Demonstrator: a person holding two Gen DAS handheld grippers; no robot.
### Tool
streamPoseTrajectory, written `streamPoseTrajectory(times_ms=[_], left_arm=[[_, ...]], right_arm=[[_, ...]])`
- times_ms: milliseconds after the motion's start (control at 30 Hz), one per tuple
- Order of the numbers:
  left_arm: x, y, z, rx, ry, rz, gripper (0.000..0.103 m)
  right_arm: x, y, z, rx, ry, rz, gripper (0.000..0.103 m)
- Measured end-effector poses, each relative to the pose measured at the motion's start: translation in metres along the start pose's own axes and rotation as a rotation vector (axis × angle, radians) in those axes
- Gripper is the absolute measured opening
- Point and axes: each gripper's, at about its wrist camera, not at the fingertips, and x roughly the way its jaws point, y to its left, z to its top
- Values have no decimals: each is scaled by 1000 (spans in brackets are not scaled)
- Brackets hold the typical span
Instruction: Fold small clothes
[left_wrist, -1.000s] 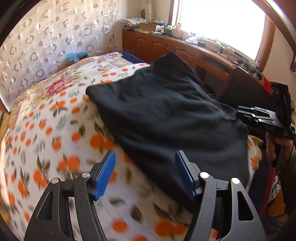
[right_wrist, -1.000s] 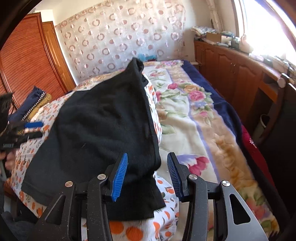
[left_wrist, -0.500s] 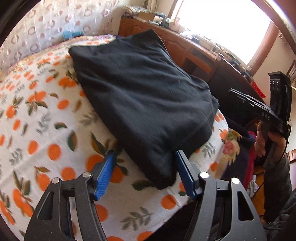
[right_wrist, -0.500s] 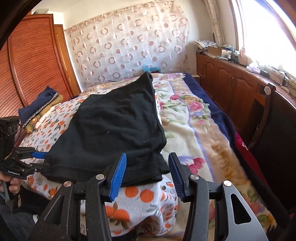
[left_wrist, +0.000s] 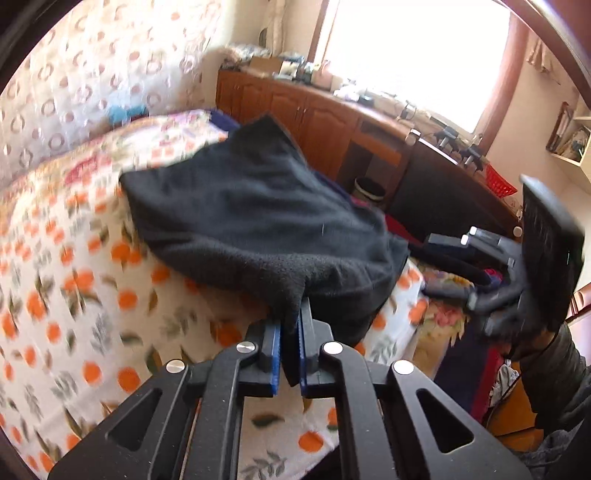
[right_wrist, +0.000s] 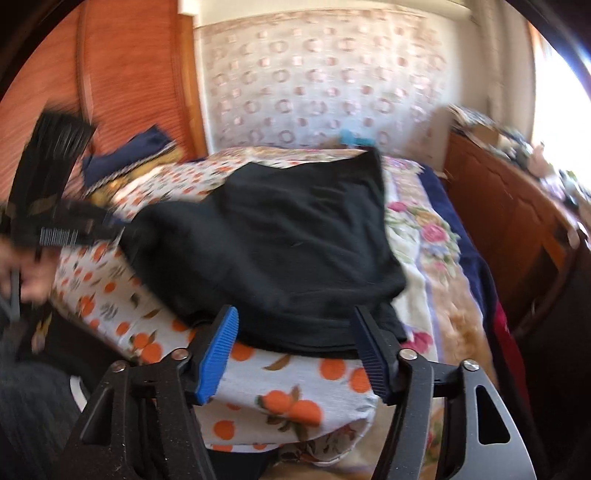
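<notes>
A black garment (left_wrist: 258, 221) lies spread over the near corner of the bed, on the orange-print sheet (left_wrist: 74, 295). My left gripper (left_wrist: 291, 350) is shut on the garment's near corner, which bunches up between the blue pads. In the right wrist view the same garment (right_wrist: 295, 251) fills the middle. My right gripper (right_wrist: 295, 347) is open, its fingers astride the garment's near hem at the bed edge, not holding it. The right gripper also shows in the left wrist view (left_wrist: 517, 273) at the right, and the left gripper shows blurred in the right wrist view (right_wrist: 55, 221) at the left.
The bed carries a floral blanket (right_wrist: 424, 236) on its right side. Wooden cabinets (left_wrist: 314, 118) with clutter run under a bright window. A wooden wardrobe (right_wrist: 129, 92) and folded dark blue cloth (right_wrist: 129, 151) stand behind the bed. A patterned curtain (right_wrist: 314, 81) covers the far wall.
My left gripper has closed on the garment's near corner; it was open before. My right gripper has opened wider and moved in around the near hem.
</notes>
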Motion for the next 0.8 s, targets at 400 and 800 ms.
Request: streamPoseTrajectory(times_ms=[400,800], left_arm=[[11,14,41,2,-5,9,8],[8,19,49,-13,-21,-26,8]], right_arm=[[47,7,-5,-225,115,-51,70],[67,-29,6,-212,130,2,36]])
